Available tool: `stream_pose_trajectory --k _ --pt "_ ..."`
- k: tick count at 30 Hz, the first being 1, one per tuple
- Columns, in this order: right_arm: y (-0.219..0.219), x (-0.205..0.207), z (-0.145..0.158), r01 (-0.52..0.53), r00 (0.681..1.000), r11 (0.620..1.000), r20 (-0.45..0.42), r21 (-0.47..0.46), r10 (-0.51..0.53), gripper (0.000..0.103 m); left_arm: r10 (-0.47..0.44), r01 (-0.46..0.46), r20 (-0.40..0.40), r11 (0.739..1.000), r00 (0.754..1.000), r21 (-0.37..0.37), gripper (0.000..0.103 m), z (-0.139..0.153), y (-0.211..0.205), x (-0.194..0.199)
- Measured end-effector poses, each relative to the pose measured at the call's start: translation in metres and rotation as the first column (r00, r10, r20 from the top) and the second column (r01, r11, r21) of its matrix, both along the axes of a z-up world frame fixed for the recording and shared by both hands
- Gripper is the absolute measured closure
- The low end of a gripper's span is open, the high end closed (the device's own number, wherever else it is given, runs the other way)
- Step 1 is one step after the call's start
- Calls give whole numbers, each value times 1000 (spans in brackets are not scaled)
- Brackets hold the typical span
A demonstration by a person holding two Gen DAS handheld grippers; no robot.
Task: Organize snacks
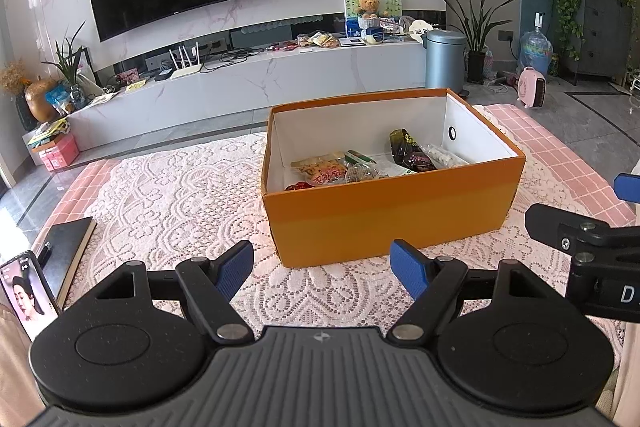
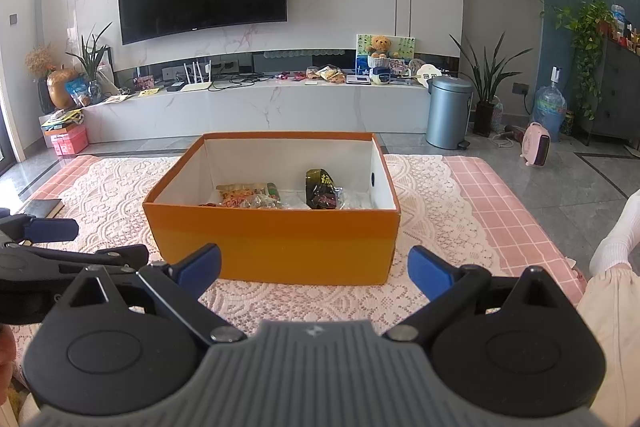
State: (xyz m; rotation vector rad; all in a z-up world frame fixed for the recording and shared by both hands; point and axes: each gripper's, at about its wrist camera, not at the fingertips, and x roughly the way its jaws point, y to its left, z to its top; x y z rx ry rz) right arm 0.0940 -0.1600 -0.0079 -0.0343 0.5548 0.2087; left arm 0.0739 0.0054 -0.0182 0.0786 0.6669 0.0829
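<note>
An orange cardboard box (image 1: pixel 392 207) (image 2: pixel 276 243) with a white inside stands on the lace cloth. Several snack packets lie in it: an orange-red packet (image 1: pixel 322 169) (image 2: pixel 240 195) on the left and a dark packet (image 1: pixel 410 151) (image 2: pixel 320 189) on the right. My left gripper (image 1: pixel 326 273) hovers open in front of the box's near left corner, holding nothing. My right gripper (image 2: pixel 314 271) is open and empty before the box's front wall. In the left wrist view the right gripper's fingers (image 1: pixel 560 227) show at the right edge.
A lace cloth (image 1: pixel 180 195) over a pink checked mat covers the table. A black notebook (image 1: pixel 66 253) and a lit phone (image 1: pixel 26 291) lie at the left. Beyond are a TV cabinet (image 2: pixel 260 111), a grey bin (image 2: pixel 446 111) and plants. A person's white sock (image 2: pixel 616 239) is at right.
</note>
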Motion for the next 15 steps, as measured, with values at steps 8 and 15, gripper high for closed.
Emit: stream_pose_trajectory --k 8,15 --pt "0 -1 -1 -3 1000 1000 -1 -3 3 6 8 -8 1 1000 1000 2 12 3 1 -1" --pt "0 0 -1 -4 1000 1000 -3 -5 4 6 12 -12 -1 1000 1000 -4 12 3 1 -2"
